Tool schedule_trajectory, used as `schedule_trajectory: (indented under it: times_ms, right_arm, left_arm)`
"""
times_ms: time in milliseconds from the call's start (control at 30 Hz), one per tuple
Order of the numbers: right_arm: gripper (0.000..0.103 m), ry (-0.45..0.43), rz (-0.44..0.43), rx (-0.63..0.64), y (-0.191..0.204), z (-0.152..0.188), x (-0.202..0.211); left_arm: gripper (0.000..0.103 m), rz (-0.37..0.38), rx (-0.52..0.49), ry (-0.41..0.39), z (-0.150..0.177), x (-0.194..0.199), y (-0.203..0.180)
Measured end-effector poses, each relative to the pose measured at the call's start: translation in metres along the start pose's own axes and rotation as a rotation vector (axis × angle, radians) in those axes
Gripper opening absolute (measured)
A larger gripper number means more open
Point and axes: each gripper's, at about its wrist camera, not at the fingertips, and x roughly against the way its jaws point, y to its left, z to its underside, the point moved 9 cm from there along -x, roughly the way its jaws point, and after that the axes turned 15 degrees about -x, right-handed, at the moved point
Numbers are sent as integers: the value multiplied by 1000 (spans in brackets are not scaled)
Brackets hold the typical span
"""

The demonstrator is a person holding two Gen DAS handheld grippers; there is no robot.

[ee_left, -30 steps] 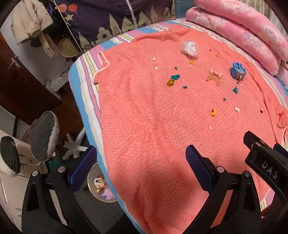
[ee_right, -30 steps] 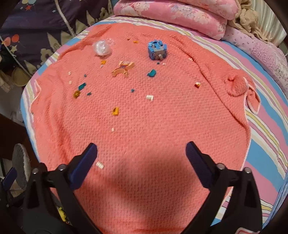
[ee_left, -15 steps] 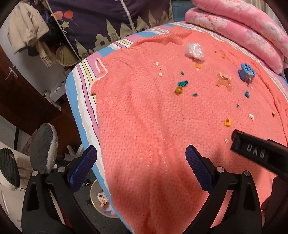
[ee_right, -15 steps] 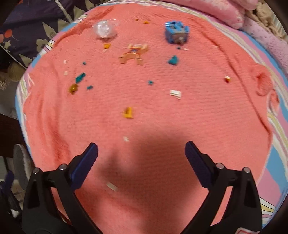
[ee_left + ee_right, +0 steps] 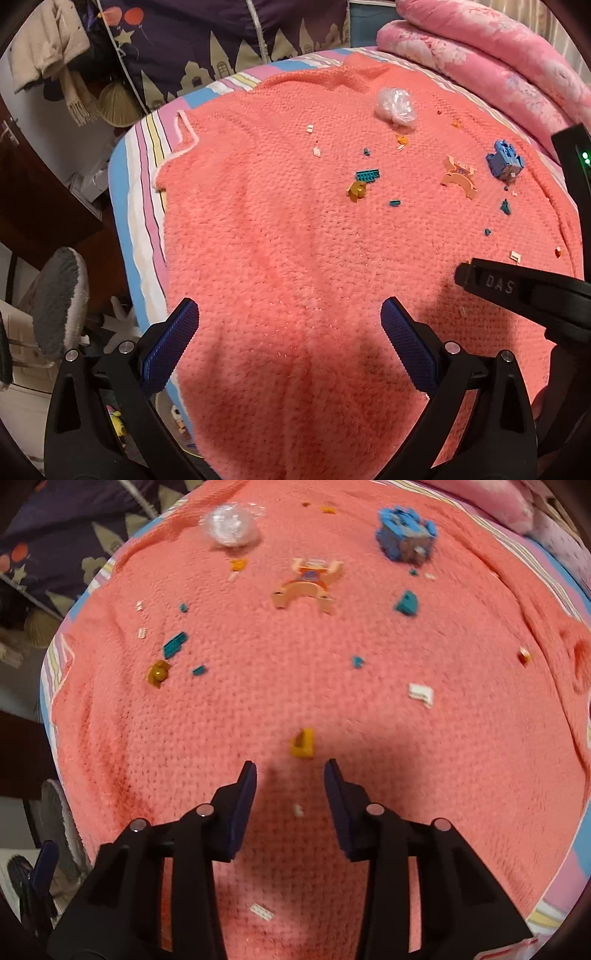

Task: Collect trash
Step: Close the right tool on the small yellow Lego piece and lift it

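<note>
Many small bricks lying loose on deep pink pile, yellow brick [image 5: 303, 743] just past half-spread, empty right gripper [image 5: 290, 771], left gripper [image 5: 290, 317] wide and empty above blanket [image 5: 280, 258]: likely to snag loops or flick brick away.

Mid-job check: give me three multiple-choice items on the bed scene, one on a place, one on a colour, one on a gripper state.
1. The yellow brick lies:
A. just beyond the right gripper fingertips
B. inside the crumpled plastic wrap
C. off the blanket

2. The largest toy block cluster is:
A. green
B. blue
C. white

3. The left gripper is:
A. shut on a brick
B. open, empty
C. out of view

Answers: 1 A, it sits right ahead of the tips; 2 B, blue pieces show; 3 B, jaws wide apart over bare blanket.
</note>
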Motion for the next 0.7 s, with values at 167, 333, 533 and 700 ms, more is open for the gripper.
schedule_trajectory:
  times_ms: [167,333,533,700]
  right_arm:
    - [26,0,22,-21,2,-8,-10]
    - [26,-20,62,-59,-6,-15,-14]
    - [17,-10,56,-24,2,-15,-21]
    - [14,3,64,-34,1,-16,-26]
  left_arm:
    - [97,15,45,31,6,-11,7]
    - [97,23,59,34,8,-15,9]
    - [97,30,61,45,9,-17,8]
    - [97,34,84,61,11,-21,10]
